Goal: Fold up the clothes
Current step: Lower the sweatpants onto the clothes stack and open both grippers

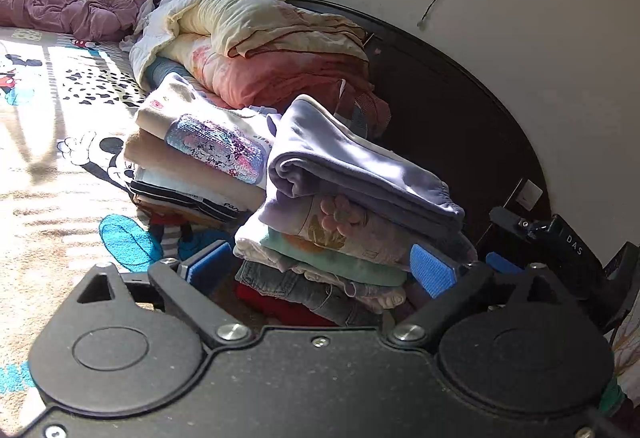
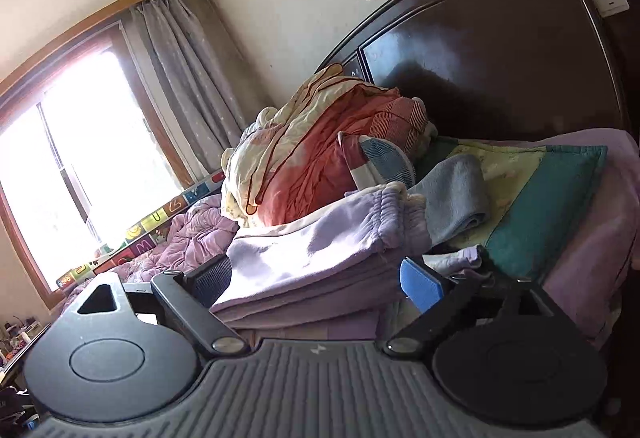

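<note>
So from the left wrist cam, the left gripper (image 1: 322,270) has its jaws spread wide with nothing between the blue pads, sitting low right in front of a stack of folded clothes (image 1: 332,258) on the bed. Top of that stack is a folded lavender garment (image 1: 360,173), hanging a bit over the right side and tilted, with a floral-print piece, something mint green, denim and something red layered underneath. Just to the left and touching it there's a second stack (image 1: 192,161) with a sequinned patch shirt on top, beige and striped stuff below. Behind both is a bundled-up cream and pink quilt (image 1: 264,49), and further back a crumpled purple blanket (image 1: 68,5). The bed cover (image 1: 60,97) is a Mickey Mouse print, very blown out by sunlight. The right gripper (image 1: 568,250) pokes in at the right edge of this view, near the dark headboard (image 1: 460,125), but from here I can't tell how its jaws stand. Switching to the right wrist cam: the right gripper (image 2: 324,284) is also spread open, fingers on either side of the lavender garment (image 2: 312,258) but not pinching it as far as I can see, the fabric just lies between them on top of the stack. Right of it sits a folded blue-grey towel-ish thing (image 2: 456,193) resting on a green and yellow pillow (image 2: 540,205). Quilt bundle (image 2: 316,149) behind, headboard (image 2: 500,69) to the right, window (image 2: 68,157) and grey curtain (image 2: 188,85) on the left.
</note>
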`<state>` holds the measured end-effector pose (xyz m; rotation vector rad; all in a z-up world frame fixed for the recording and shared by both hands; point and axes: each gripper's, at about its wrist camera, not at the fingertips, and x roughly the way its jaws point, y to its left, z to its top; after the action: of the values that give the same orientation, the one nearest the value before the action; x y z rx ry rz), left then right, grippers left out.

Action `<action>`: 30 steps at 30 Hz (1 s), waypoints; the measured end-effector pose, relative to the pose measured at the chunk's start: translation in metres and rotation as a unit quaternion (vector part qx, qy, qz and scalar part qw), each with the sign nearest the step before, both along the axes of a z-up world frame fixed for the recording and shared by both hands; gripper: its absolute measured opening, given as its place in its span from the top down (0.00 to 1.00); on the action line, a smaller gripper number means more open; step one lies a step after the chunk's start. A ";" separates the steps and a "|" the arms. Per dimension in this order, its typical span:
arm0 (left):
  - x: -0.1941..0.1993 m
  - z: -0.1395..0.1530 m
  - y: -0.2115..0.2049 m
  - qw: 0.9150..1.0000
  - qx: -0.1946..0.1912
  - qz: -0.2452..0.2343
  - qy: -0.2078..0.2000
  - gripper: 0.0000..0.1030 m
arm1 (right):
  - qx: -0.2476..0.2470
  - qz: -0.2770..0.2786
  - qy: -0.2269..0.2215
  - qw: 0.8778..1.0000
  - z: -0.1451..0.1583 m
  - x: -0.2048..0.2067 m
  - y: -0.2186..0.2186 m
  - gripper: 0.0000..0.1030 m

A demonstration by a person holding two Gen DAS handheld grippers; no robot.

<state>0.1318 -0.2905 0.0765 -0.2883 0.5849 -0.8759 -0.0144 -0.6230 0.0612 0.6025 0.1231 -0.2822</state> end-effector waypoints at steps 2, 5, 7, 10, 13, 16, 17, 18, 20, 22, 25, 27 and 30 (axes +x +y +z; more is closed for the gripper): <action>-0.018 -0.003 0.006 1.000 0.014 0.009 -0.004 0.00 | 0.022 0.020 0.008 1.000 -0.006 -0.015 0.025 0.01; -0.045 -0.007 0.016 0.999 0.036 0.020 -0.025 0.00 | 0.026 0.045 0.028 0.998 -0.013 -0.032 0.058 0.01; -0.062 -0.008 0.022 0.998 0.048 0.028 -0.043 0.00 | 0.015 0.048 0.052 0.997 -0.014 -0.040 0.078 0.01; -0.082 -0.008 0.030 0.993 0.088 0.035 -0.068 0.00 | 0.001 0.032 0.108 0.994 -0.013 -0.047 0.099 0.01; -0.096 -0.009 0.036 0.989 0.115 0.021 -0.090 0.00 | -0.019 0.015 0.159 0.987 -0.012 -0.052 0.115 0.01; -0.106 -0.005 0.040 0.990 0.107 0.014 -0.095 0.00 | -0.039 0.002 0.182 0.982 -0.011 -0.060 0.126 0.01; -0.110 -0.004 0.041 0.990 0.103 0.013 -0.098 0.00 | -0.043 -0.002 0.189 0.981 -0.011 -0.062 0.128 0.01; -0.114 -0.002 0.042 0.989 0.102 0.012 -0.102 0.00 | -0.046 -0.006 0.195 0.980 -0.011 -0.065 0.131 0.00; -0.123 0.001 0.041 0.987 0.103 0.018 -0.118 0.00 | -0.053 -0.014 0.209 0.976 -0.011 -0.070 0.135 0.01; -0.130 0.003 0.042 0.987 0.100 0.021 -0.126 0.00 | -0.064 -0.022 0.220 0.973 -0.010 -0.074 0.141 0.01; -0.141 0.004 0.046 0.985 0.095 0.019 -0.140 0.00 | -0.086 -0.031 0.230 0.969 -0.005 -0.080 0.153 0.01; -0.144 0.005 0.049 0.986 0.089 0.017 -0.137 0.00 | -0.101 -0.036 0.236 0.966 -0.001 -0.083 0.162 0.01; -0.149 0.011 0.053 0.985 0.081 0.022 -0.148 0.00 | -0.128 -0.048 0.244 0.960 0.008 -0.088 0.174 0.01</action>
<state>-0.0170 -0.2374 0.0870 -0.0215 0.3686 -0.8056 -0.1022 -0.4491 0.0690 0.2707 0.5251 -0.5302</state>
